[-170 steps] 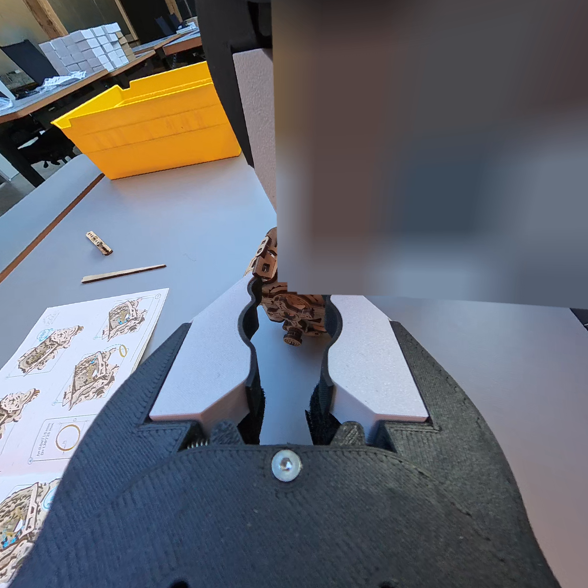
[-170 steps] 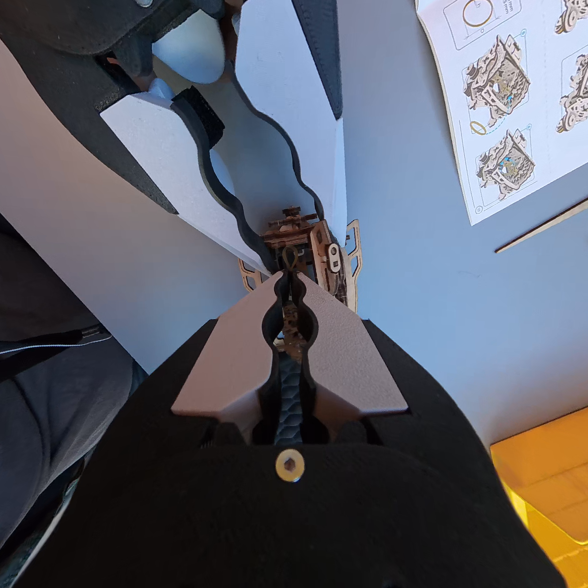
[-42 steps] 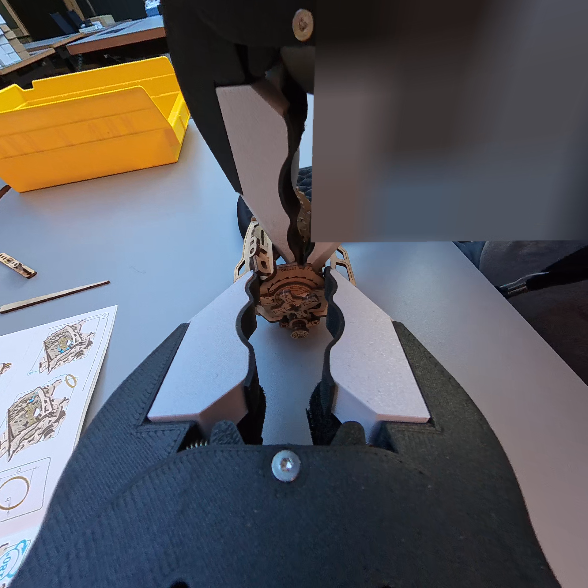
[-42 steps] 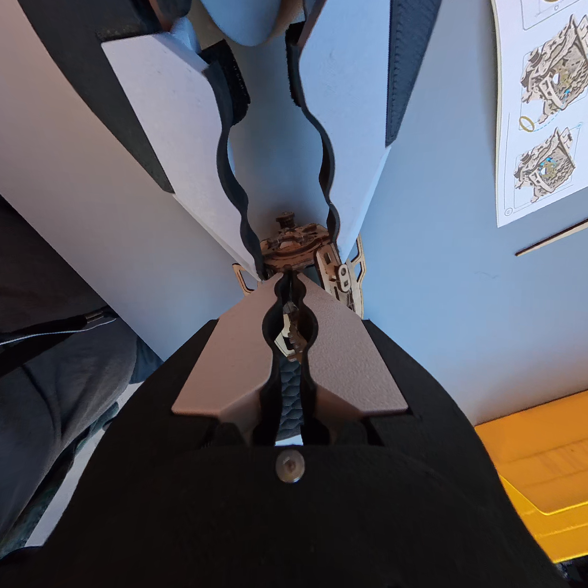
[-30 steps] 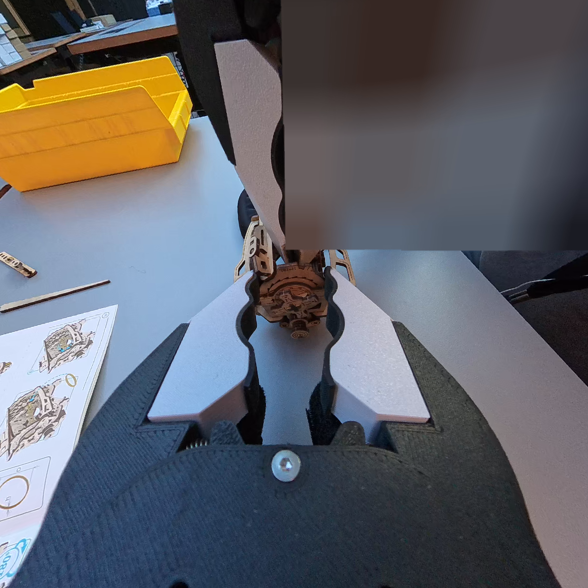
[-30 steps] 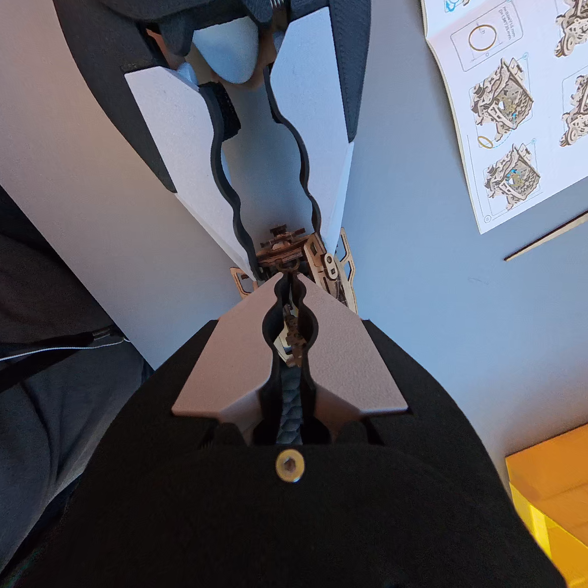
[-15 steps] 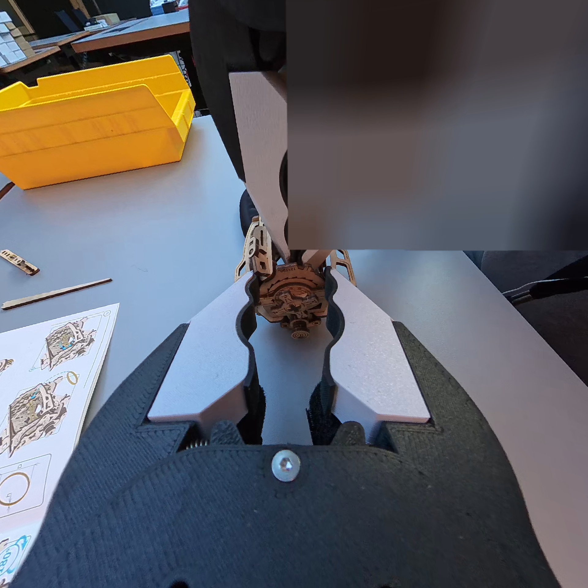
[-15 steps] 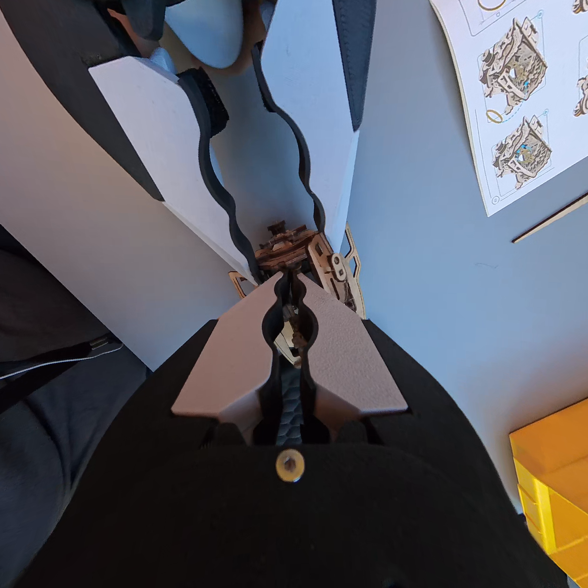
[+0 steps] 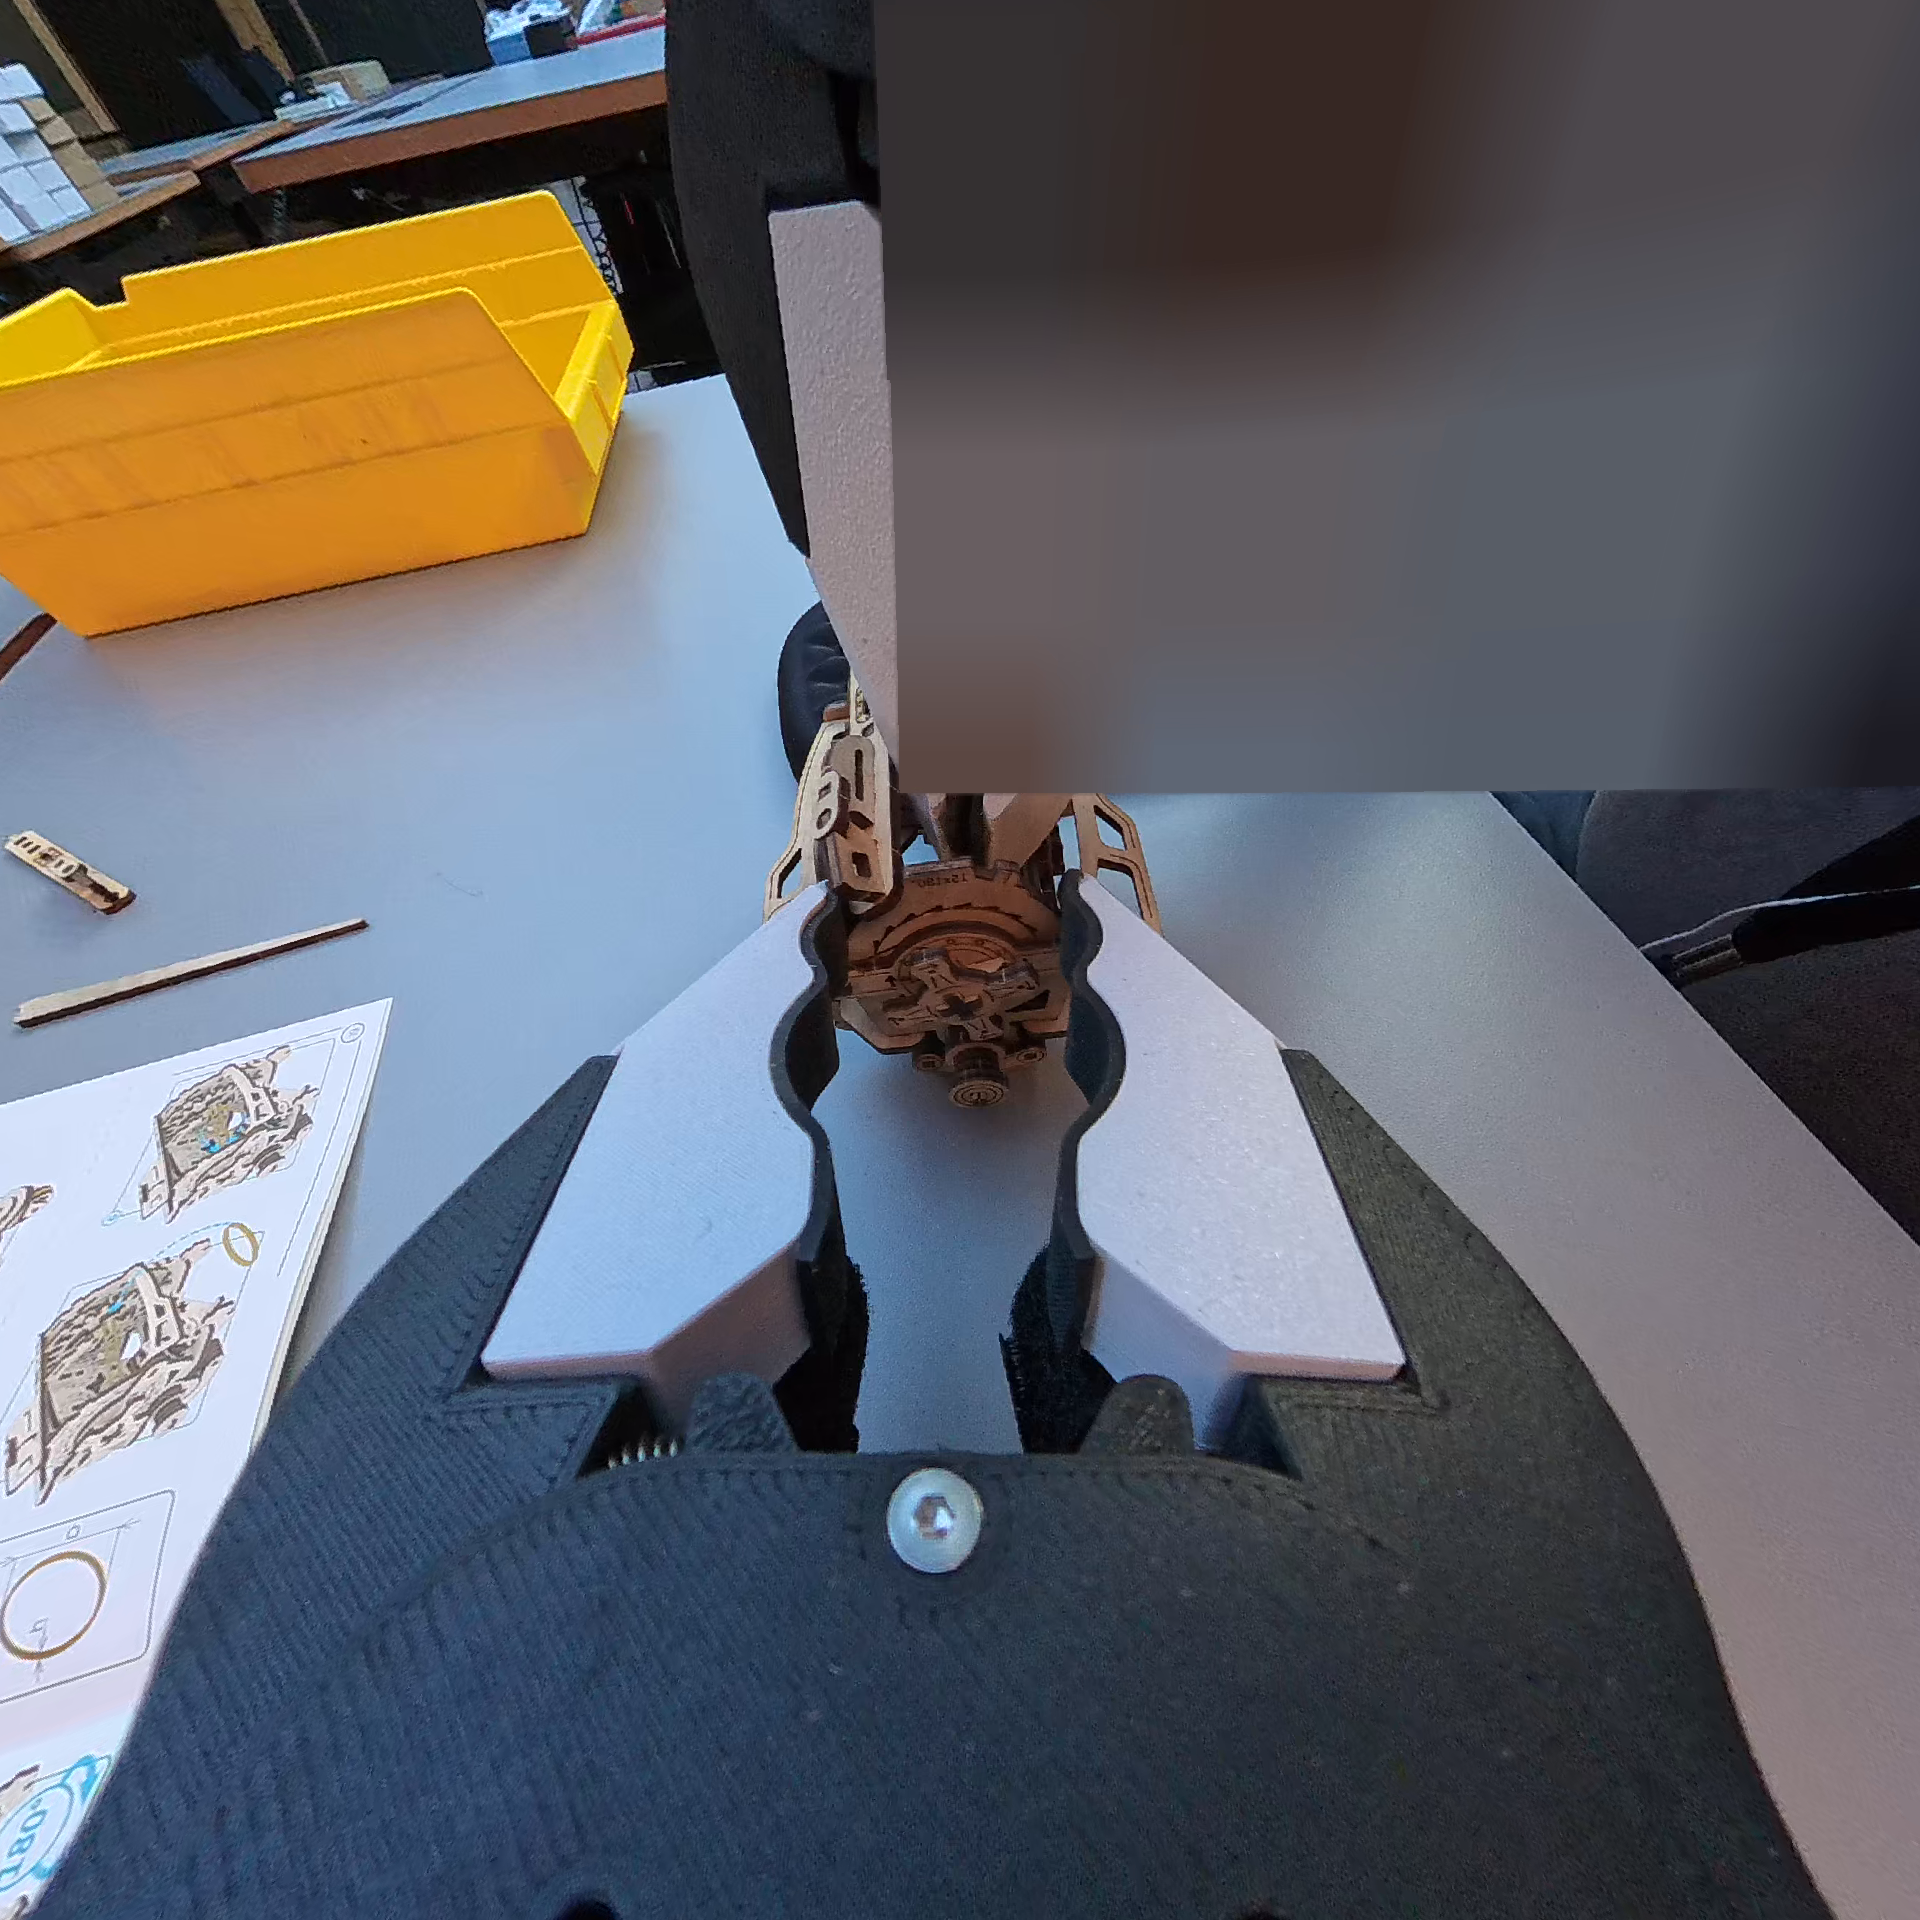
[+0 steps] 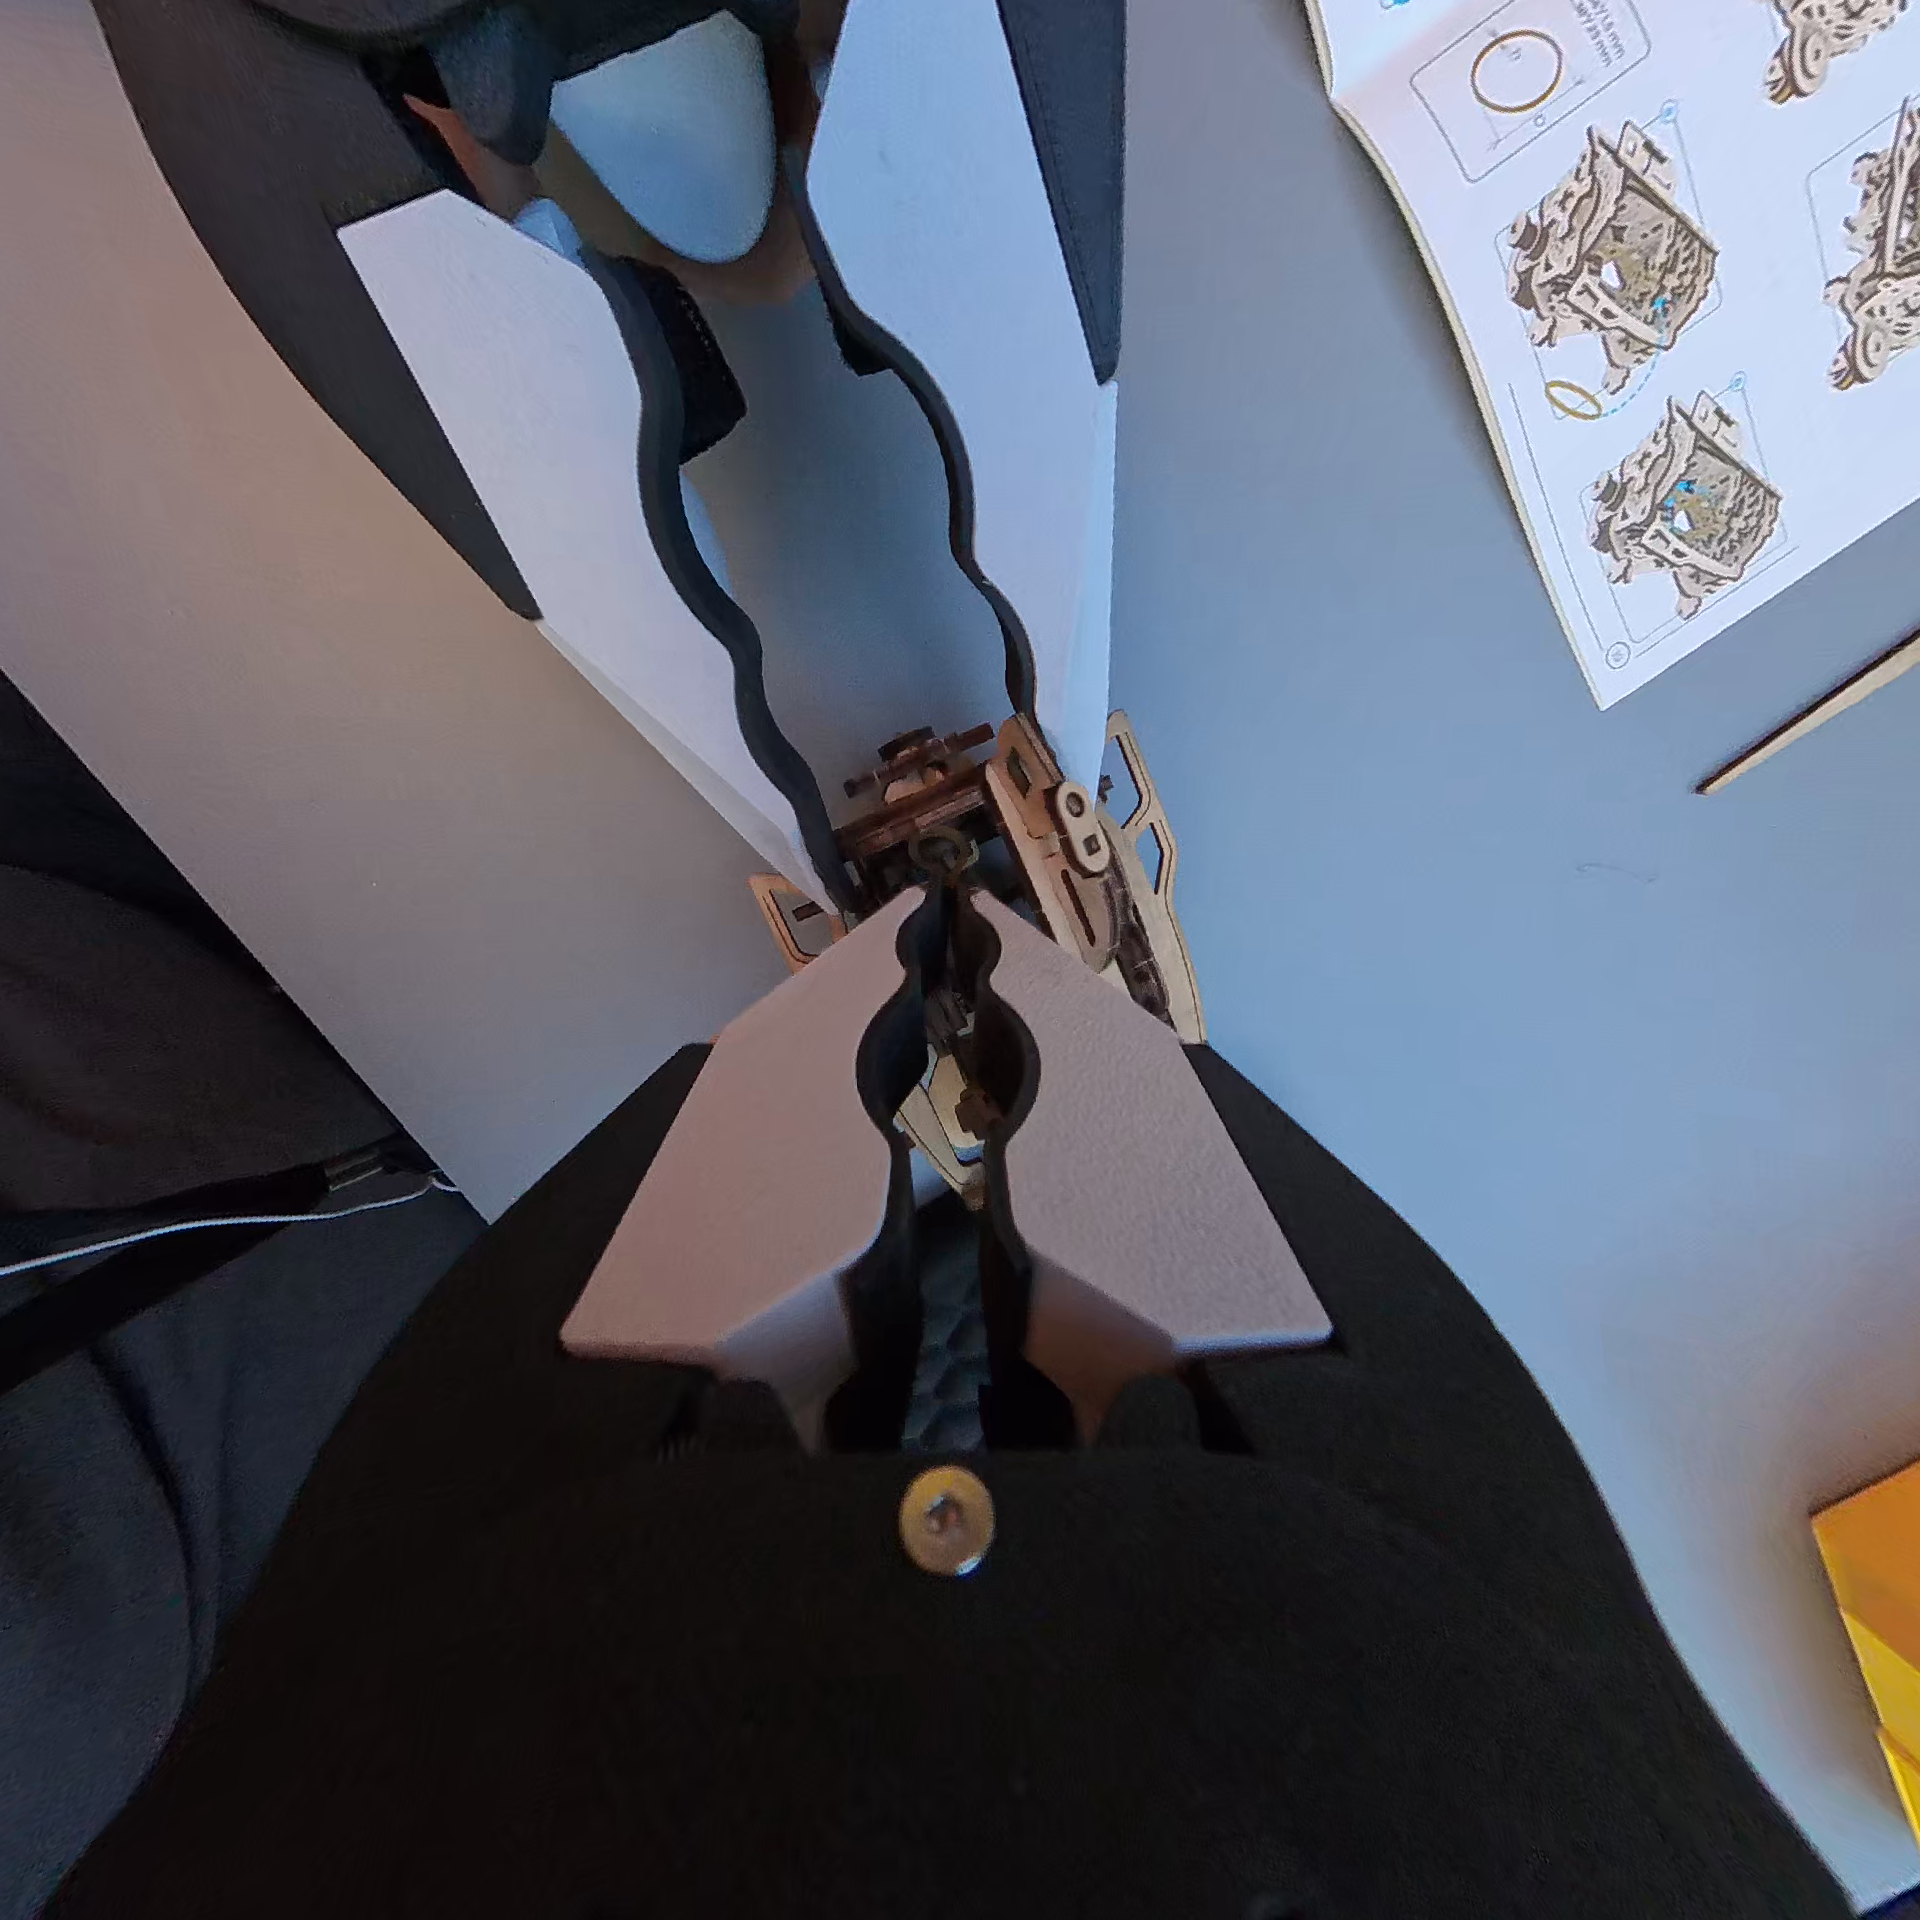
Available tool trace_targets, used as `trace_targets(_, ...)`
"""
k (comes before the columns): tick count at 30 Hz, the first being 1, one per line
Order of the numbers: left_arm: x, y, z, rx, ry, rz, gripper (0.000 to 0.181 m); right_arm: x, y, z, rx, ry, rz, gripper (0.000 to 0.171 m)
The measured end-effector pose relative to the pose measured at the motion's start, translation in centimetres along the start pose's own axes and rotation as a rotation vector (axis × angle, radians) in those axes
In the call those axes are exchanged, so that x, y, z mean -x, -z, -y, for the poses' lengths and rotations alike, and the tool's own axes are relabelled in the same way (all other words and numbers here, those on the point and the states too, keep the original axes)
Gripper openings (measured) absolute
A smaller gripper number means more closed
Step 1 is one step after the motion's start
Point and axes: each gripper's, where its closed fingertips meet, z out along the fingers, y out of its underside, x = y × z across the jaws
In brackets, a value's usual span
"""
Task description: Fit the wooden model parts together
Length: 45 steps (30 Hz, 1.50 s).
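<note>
Where printed instruction sheet (image 9: 177, 1247) lies left, left tongs (image 9: 948, 914) pinch wooden model (image 9: 951, 982); right tongs (image 10: 951, 914) pinch small ring (image 10: 943, 852); yellow bin (image 9: 301, 405) far left, contents unseen.

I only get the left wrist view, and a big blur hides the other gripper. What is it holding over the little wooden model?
Observer: The right gripper is shut on a thin ring-like piece, seen edge-on.
Visitor: Is that piece touching the model?
Observer: Its looped end sits right against the top of the wooden model, between the fingers of the left gripper, so contact looks likely.
</note>
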Motion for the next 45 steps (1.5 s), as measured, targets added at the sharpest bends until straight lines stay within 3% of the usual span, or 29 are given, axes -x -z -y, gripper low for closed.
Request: trace_targets(45, -0.09, -0.05, 0.04, 0.0, -0.006, 0.0, 0.039, 0.15, 0.64, -0.72, 0.408, 0.072, 0.084, 0.0)
